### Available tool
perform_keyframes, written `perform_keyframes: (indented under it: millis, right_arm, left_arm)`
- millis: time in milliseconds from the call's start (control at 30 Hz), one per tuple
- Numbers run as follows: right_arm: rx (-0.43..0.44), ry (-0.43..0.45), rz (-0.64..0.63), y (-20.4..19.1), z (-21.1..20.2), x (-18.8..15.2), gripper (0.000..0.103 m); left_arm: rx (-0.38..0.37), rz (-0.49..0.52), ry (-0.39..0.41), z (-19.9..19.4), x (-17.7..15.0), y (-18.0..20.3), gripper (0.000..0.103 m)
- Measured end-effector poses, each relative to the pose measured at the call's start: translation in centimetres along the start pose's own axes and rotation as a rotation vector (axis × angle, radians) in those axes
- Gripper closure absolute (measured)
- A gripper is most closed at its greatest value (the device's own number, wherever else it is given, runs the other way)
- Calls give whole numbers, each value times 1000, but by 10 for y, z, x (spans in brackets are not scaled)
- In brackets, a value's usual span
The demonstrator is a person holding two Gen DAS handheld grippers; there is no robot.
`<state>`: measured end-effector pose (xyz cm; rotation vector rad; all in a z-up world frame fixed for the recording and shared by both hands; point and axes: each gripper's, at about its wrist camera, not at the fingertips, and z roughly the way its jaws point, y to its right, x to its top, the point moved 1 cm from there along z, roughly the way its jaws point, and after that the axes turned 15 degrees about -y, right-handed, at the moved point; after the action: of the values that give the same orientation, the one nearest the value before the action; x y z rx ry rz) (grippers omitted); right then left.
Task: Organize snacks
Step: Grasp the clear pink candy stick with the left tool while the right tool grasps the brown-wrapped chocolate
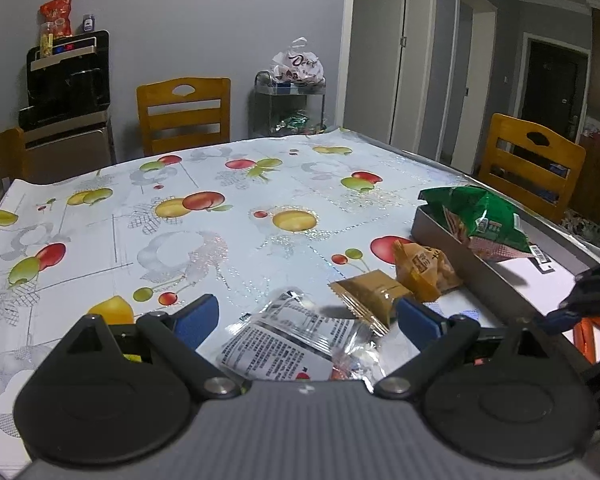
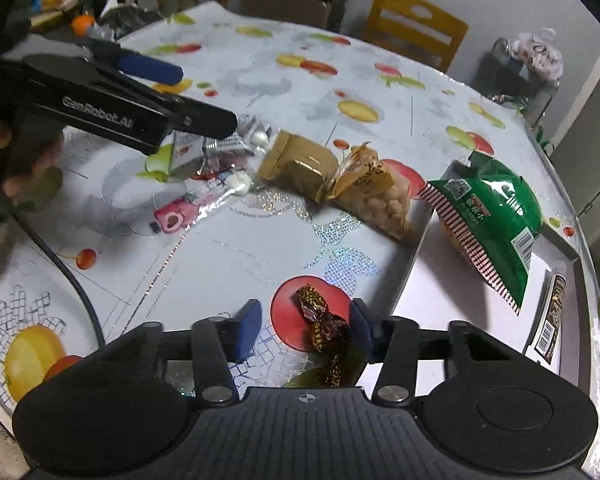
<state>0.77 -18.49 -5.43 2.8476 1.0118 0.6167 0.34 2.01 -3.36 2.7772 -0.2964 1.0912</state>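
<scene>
My left gripper [image 1: 306, 318] is open over a clear packet with printed text [image 1: 278, 346], which lies between its blue pads. A brown packet [image 1: 374, 294] and an orange bag of round snacks [image 1: 424, 270] lie just beyond. My right gripper [image 2: 306, 326] is open around a dark gold-patterned wrapped candy [image 2: 324, 330] on the table. A grey tray [image 2: 420, 248] at the right holds a green bag [image 2: 496, 208] and a dark bar [image 2: 554, 312]. The tray [image 1: 460, 258] and green bag [image 1: 486, 212] also show in the left wrist view. The left gripper [image 2: 168, 92] shows in the right wrist view.
A fruit-print cloth [image 1: 220, 216] covers the table. A pink-labelled packet [image 2: 188, 212] and small silver wrappers [image 2: 224, 148] lie near the left gripper. Wooden chairs [image 1: 184, 114] stand around the table. A cable [image 2: 84, 304] runs along the near edge.
</scene>
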Motion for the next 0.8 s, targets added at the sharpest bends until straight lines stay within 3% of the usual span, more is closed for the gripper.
perform_keyframes:
  millis: [233, 333, 467, 567, 700, 800]
  right_arm:
    - [45, -7, -3, -2, 2, 1, 76]
    - [101, 13, -8, -8, 0, -3, 76]
    - [132, 42, -11, -16, -4, -8, 77]
    - [152, 71, 25, -14, -8, -12, 76]
    - [159, 112, 47, -11, -15, -18, 74]
    - [153, 118, 48, -10, -16, -22, 68]
  left_arm:
    - [-110, 79, -32, -3, -4, 12, 7]
    - [-144, 129, -70, 1, -8, 20, 14]
    - [-158, 153, -106, 10, -11, 26, 35]
    - [-165, 139, -123, 16, -12, 25, 45]
    - [-177, 137, -135, 18, -12, 25, 55]
    - [-179, 152, -158, 21, -13, 28, 55]
